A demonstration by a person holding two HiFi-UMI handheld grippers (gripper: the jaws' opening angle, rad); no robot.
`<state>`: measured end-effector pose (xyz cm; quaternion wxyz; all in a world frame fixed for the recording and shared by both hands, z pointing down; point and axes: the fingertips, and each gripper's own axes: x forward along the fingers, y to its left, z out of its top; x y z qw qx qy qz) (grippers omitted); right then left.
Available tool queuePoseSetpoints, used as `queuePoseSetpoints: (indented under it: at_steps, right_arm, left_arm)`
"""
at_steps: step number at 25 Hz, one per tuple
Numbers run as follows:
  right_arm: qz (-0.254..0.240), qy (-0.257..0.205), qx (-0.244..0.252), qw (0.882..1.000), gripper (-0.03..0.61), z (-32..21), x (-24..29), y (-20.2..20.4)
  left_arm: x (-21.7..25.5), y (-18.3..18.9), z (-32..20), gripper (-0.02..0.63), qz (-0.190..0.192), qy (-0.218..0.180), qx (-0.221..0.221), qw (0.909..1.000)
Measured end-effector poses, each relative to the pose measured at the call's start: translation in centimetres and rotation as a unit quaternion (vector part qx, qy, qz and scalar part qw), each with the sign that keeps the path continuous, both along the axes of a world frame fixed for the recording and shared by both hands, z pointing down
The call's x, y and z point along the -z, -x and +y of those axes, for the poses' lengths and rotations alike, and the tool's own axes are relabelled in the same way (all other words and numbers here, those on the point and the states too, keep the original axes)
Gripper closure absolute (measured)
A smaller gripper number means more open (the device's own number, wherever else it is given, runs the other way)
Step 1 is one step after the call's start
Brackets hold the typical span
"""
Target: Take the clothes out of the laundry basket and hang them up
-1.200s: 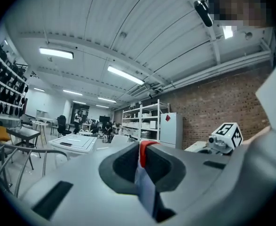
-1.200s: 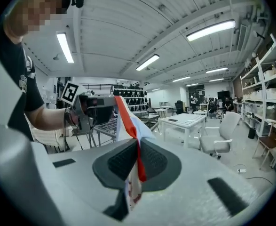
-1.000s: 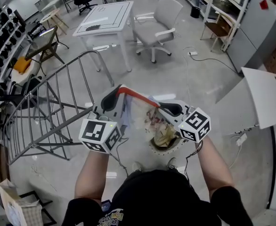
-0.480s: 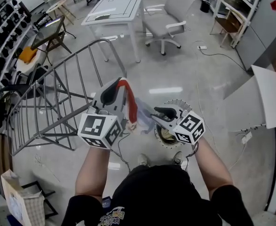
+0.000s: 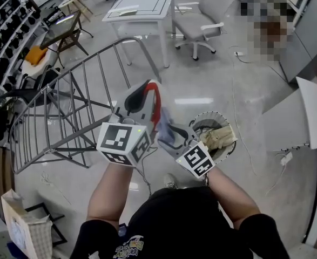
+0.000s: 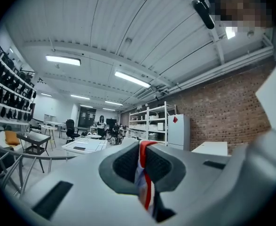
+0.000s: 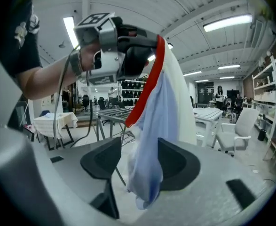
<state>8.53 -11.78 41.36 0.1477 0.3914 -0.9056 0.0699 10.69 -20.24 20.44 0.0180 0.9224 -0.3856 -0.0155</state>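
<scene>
Grey concrete floor fills a large workshop room seen from above, with a metal drying rack (image 5: 66, 99) standing on it as the main landmark. Beyond the rack's far end are a white table (image 5: 142, 1) and a grey office chair (image 5: 201, 23).

Just beside the rack's near right corner, a person holds two grippers close together in front of their body. The left gripper (image 5: 147, 88) is the one nearer the rack, and it points roughly level. Its jaws are closed tight on a garment (image 5: 159, 112) of pale blue and white cloth with a red edge. In the left gripper view the red and white fabric (image 6: 145, 182) is pinched in the narrow slit between the two dark pads.

The right gripper (image 5: 170, 131) sits on the side of the left gripper away from the rack, and slightly lower. Its jaws have just been opening and now stand wide apart. In the right gripper view the blue cloth (image 7: 156, 126) hangs loosely down between the two pads, and neither pad presses on it. The same view shows the left gripper (image 7: 142, 51) holding the garment's red edge from above, with the rack (image 7: 112, 114) in the background behind it.

Further to the right of the rack, past both grippers, a round laundry basket (image 5: 209, 115) stands on the floor. Crumpled beige clothes (image 5: 218, 137) lie inside it.
</scene>
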Motion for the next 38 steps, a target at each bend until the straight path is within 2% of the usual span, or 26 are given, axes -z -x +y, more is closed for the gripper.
queuePoseSetpoints:
  at_steps: [5,6,7,8,9,15,18,23,27,31,38]
  right_arm:
    - [0.037,-0.009,-0.051,0.998,0.332,-1.7,-1.8,1.5]
    - [0.045,-0.008,-0.064,0.997,0.351,-1.9,-2.0,1.3]
    - [0.052,-0.005,-0.075,0.996,0.390,-2.1,-2.1,1.0]
    - [0.054,-0.004,-0.083,0.995,0.485,-2.1,-1.9,0.6]
    - [0.047,-0.004,-0.087,0.995,0.547,-2.1,-1.5,0.2]
    - [-0.001,0.004,-0.087,0.996,0.558,-1.5,1.1,-5.6]
    - [-0.044,0.012,-0.079,0.996,0.558,-1.6,3.5,-8.6]
    - [-0.096,0.003,-0.030,0.995,0.560,-1.2,8.3,-11.1]
    - [-0.115,-0.020,0.008,0.993,0.560,-0.6,12.4,-10.6]
    - [-0.123,-0.039,0.042,0.991,0.560,-0.4,15.3,-8.3]
    - [-0.138,-0.044,0.068,0.987,0.561,-0.6,17.1,-4.6]
  left_arm:
    - [0.8,1.0,0.7,0.601,0.011,-0.001,0.000,0.9999]
    - [0.9,1.3,0.9,0.601,0.015,-0.001,0.003,0.9999]
    - [1.2,1.7,1.2,0.601,0.018,-0.001,0.008,0.9998]
    - [1.4,2.1,1.4,0.601,0.018,-0.002,0.015,0.9997]
    - [1.5,2.7,1.7,0.601,0.016,-0.005,0.024,0.9996]
    - [1.1,7.6,2.8,0.601,-0.004,-0.009,0.108,0.9941]
    - [0.2,10.2,3.6,0.601,-0.020,-0.003,0.156,0.9876]
    - [-2.1,12.7,6.8,0.601,-0.046,0.018,0.221,0.9740]
    - [-3.2,15.2,10.2,0.601,-0.052,0.035,0.261,0.9633]
    - [-2.6,17.7,12.3,0.601,-0.055,0.033,0.295,0.9532]
    - [-1.5,21.3,13.3,0.601,-0.064,0.016,0.326,0.9430]
